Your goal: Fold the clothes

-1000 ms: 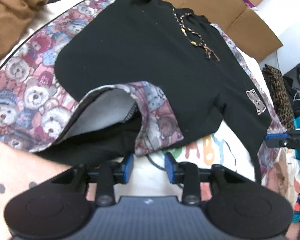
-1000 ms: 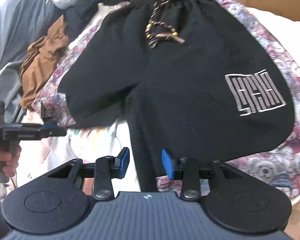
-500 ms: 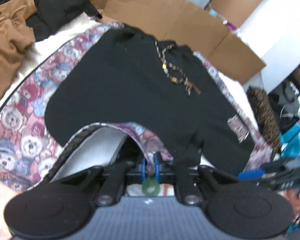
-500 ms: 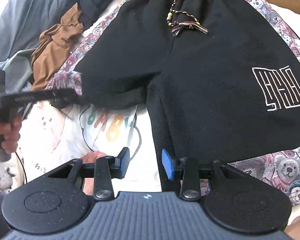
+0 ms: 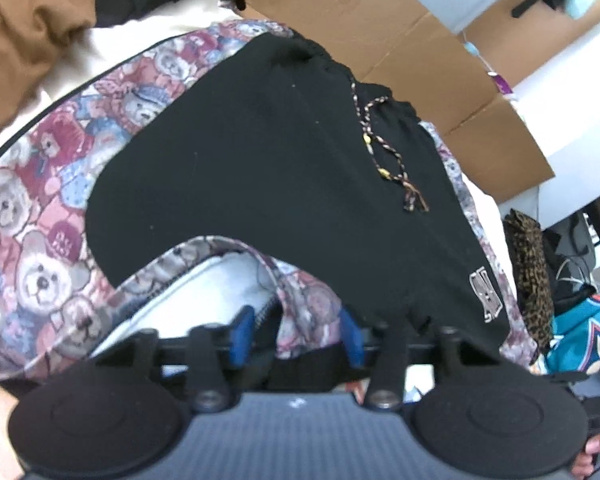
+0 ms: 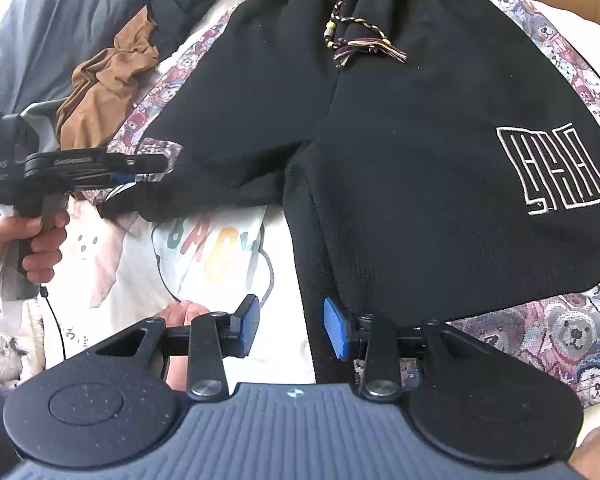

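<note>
Black shorts [image 5: 280, 160] with teddy-bear side panels lie flat, waistband away from me, drawstring [image 6: 356, 40] on top. My left gripper [image 5: 296, 338] is at the hem of the left leg. Its jaws are opening, and the turned-up bear-print hem hangs loose between the blue pads [image 5: 240, 336]. In the right wrist view the shorts [image 6: 400, 140] show a white logo [image 6: 552, 172], and the left gripper [image 6: 156, 164] reaches in from the left edge. My right gripper [image 6: 291, 330] stands open over the right leg's inner hem edge, without pressing it.
The shorts lie on a white cloth with coloured letters [image 6: 204, 248]. A brown garment [image 6: 104, 84] and grey clothes [image 6: 40, 40] are piled at the left. Flattened cardboard [image 5: 380, 40] lies beyond the waistband. Leopard-print [image 5: 530, 272] and teal [image 5: 580, 332] clothes are heaped at the right.
The left gripper closed on the left leg's hem, drew it along, and its jaws have now spread apart again. The right gripper kept the same gap and barely moved.
</note>
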### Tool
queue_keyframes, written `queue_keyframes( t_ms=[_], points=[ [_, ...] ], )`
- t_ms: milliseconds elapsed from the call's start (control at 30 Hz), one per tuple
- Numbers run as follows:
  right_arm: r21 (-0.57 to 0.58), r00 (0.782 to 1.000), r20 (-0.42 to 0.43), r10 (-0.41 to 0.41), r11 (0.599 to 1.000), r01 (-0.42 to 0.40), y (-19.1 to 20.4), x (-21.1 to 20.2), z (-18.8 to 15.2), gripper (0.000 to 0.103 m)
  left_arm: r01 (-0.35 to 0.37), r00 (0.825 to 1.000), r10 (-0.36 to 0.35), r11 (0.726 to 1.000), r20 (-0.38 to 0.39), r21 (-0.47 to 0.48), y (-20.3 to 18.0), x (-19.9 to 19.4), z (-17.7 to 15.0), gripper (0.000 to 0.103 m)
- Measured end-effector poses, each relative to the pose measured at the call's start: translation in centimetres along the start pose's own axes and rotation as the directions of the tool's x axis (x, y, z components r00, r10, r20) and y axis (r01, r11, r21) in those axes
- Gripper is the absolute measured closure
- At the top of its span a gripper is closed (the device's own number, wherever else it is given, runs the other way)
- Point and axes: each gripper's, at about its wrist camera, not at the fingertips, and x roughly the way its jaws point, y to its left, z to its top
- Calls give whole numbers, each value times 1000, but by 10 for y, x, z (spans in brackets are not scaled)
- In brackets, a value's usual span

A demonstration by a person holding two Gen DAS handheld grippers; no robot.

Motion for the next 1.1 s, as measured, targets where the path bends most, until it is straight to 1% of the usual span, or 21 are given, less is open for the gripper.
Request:
queue_keyframes(
  t_ms=[167,200,233,267,333,367,433,533,600,667,800,933,1067,1100],
  points=[
    [-8,1000,2,4,1000,-4,2,0,1,60,18,999,-17,998,-30,58,-4,-2,-13,53],
    [-10,1000,2,5,1000,-5,3,0,1,60,22,999,-20,998,-34,65,-4,-1,-15,55],
    [-10,1000,1,5,1000,-5,3,0,1,60,26,999,-24,997,-38,71,-5,0,-17,59],
    [-10,1000,0,5,1000,-5,3,0,1,60,24,999,-21,997,-40,77,-6,1,-19,64],
    [-7,1000,1,5,1000,-5,2,0,1,60,9,998,-4,997,-65,73,-7,4,-22,92],
    [-6,1000,2,6,1000,-5,2,-1,1,60,11,997,-6,998,-77,62,-7,4,-24,95],
    [-3,1000,3,7,1000,-7,1,-1,1,60,17,995,-13,999,-98,38,-8,3,-28,95],
    [-3,1000,2,10,1000,-10,2,0,1,60,50,990,-48,999,-129,13,-11,-2,-37,97],
    [-6,1000,1,13,1000,-13,2,0,1,60,70,988,-70,998,-141,-1,-14,-7,-42,97],
    [-8,1000,-1,15,1000,-15,3,0,1,60,76,986,-76,997,-151,-11,-17,-11,-45,97],
    [-5,1000,-2,23,1000,-23,3,-1,2,60,93,981,-95,995,-166,-23,-27,-15,-50,97],
    [17,998,-13,58,998,-57,4,2,3,60,118,975,-118,993,-188,-12,-40,-15,-57,98],
    [3,995,-37,94,996,-94,11,10,4,60,109,971,-109,994,-213,-13,-45,-9,-69,98],
    [-9,994,-43,100,995,-100,14,12,5,60,104,969,-111,994,-222,-39,-43,-7,-72,99]
  ],
)
